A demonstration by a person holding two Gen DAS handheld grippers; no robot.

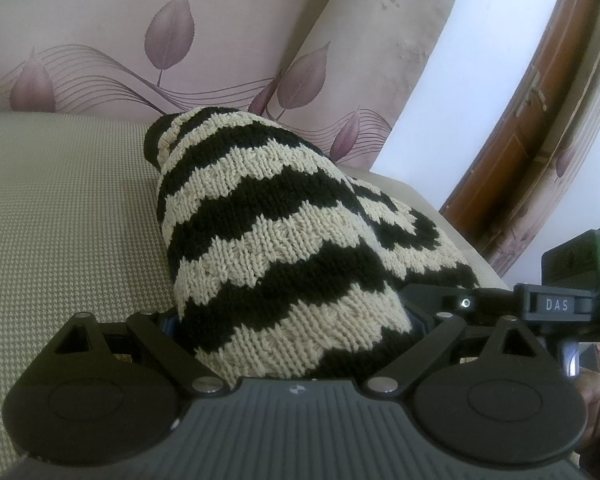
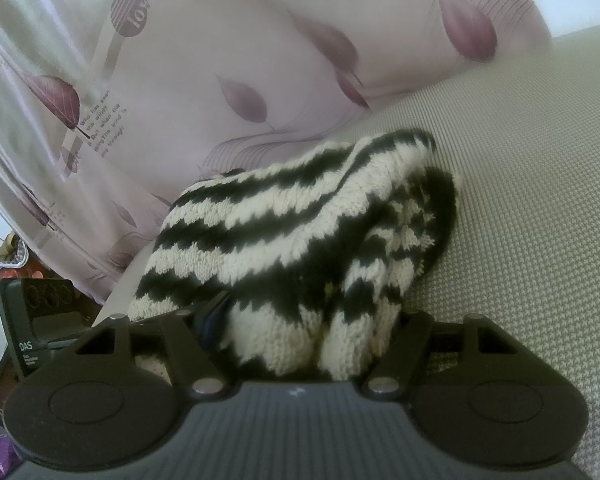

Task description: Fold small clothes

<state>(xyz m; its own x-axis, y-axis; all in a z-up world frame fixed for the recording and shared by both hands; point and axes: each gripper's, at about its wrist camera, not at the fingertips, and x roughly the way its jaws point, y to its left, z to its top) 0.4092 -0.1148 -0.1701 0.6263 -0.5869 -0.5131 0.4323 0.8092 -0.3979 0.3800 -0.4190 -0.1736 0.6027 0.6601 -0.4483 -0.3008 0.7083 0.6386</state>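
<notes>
A small knitted garment with black and cream wavy stripes [image 1: 268, 232] lies bunched on a beige woven sofa seat [image 1: 60, 220]. My left gripper [image 1: 292, 332] is shut on its near edge; the fingers are buried in the knit. In the right wrist view the same garment [image 2: 292, 232] is folded over on itself, and my right gripper [image 2: 312, 328] is shut on its near edge, with the fingertips hidden by the wool. The right gripper's body [image 1: 552, 304] shows at the right edge of the left wrist view, close beside the left one.
A pale pink cushion with purple leaf print [image 1: 140, 40] stands behind the seat. A brown wooden door frame [image 1: 520, 140] and white wall are at the right. A leaf-print curtain [image 2: 60, 100] hangs at the left in the right wrist view.
</notes>
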